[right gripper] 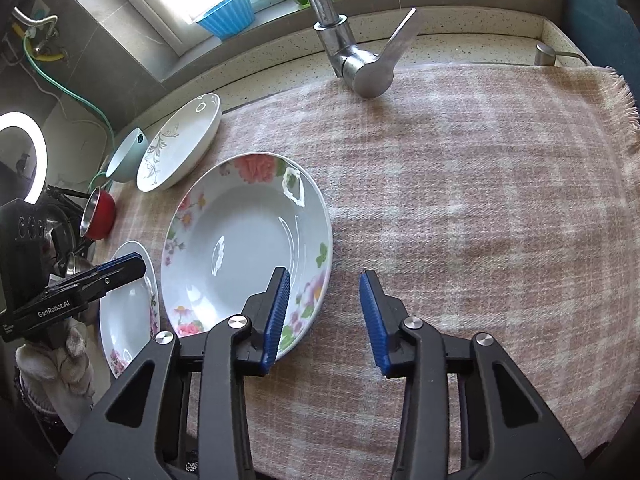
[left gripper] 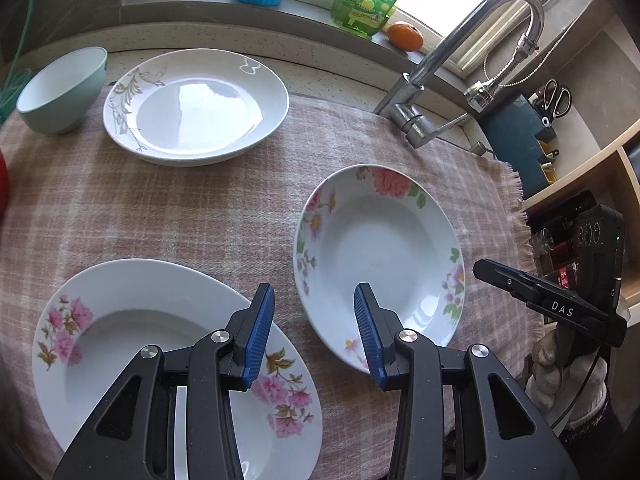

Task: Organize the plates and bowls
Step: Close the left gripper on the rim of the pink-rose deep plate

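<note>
Three plates and a bowl lie on a pink checked cloth (left gripper: 160, 208) spread beside the tap (left gripper: 424, 92), the landmark here.

The rose plate (left gripper: 380, 256) sits nearest the tap, just in front of it. The grey-leaf plate (left gripper: 196, 106) lies well to the left of the tap, close to the back edge of the cloth, with the pale green bowl (left gripper: 60, 90) just beyond it on the side away from the tap. The pink-flower plate (left gripper: 160, 352) lies farthest from the tap, toward the near left of the cloth.

The left gripper (left gripper: 316, 336) hangs with its jaws wide apart and holds nothing. Its left finger overlaps the rim of the pink-flower plate in the view and its right finger overlaps the near rim of the rose plate; whether either touches cannot be told.

The right gripper (right gripper: 324, 320) is likewise spread wide and empty. Its left finger (right gripper: 276, 320) lies over the near right rim of the rose plate (right gripper: 240, 248), while the other finger is over bare cloth.
</note>
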`<state>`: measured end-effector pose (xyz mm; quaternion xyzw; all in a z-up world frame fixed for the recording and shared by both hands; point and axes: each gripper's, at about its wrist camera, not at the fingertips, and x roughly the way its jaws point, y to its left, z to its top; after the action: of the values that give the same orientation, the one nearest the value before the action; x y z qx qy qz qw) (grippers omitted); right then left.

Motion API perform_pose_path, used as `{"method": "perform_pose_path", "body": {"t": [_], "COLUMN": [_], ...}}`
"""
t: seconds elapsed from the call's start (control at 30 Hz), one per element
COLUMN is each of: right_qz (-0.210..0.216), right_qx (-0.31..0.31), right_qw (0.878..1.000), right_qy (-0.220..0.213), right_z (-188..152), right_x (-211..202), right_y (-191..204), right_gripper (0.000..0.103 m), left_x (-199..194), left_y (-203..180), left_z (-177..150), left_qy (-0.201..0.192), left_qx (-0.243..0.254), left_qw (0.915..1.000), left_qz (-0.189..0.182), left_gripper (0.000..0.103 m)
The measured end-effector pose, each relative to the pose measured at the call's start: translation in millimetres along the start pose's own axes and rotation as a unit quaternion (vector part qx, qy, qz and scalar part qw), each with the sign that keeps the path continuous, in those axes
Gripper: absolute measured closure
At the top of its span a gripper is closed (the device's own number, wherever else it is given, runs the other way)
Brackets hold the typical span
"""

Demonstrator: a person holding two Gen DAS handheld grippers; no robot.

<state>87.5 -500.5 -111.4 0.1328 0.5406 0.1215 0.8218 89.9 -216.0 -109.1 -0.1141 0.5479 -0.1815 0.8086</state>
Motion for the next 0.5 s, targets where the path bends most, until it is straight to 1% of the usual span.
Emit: {"method": "perform_pose_path", "body": {"t": [0.07,0.13,0.3,0.4,0.5], "right_qz": [0.006,0.011,0.027,0.026,0.032], "right_qx": [-0.001,-0.003,-0.004,-0.007,-0.006], "right_qw": [1.000,1.000,0.999,0.999,0.999], "right_qy": [0.006,0.011,0.023,0.031,0.039], "right_z": [3.9,6.3,11.4,12.6,13.1], "right_x": [5.4,8.7,16.7,22.5,28.2], "right_y": [-3.2,-4.7,-7.1,-7.9,-8.8], "right_gripper": [0.066,0.072,0.074,0.074,0.080], "left_x": [4.2,8.1,15.0,18.0,18.0], "left_y": [-1.4,-3.2,-5.2,-5.3,-2.9], "left_z": [1.8,3.0,4.0,4.3,5.3], "left_qy": [0.003,0.005,0.012,0.015,0.014], "left_qx": [0.000,-0.002,-0.008,-0.010,-0.014], "left_qw": [1.0000,1.0000,0.9998,0.9997,0.9997], "left_qz": [0.002,0.006,0.010,0.014,0.014], "left_gripper": [0.068,0.071,0.073,0.074,0.076]}}
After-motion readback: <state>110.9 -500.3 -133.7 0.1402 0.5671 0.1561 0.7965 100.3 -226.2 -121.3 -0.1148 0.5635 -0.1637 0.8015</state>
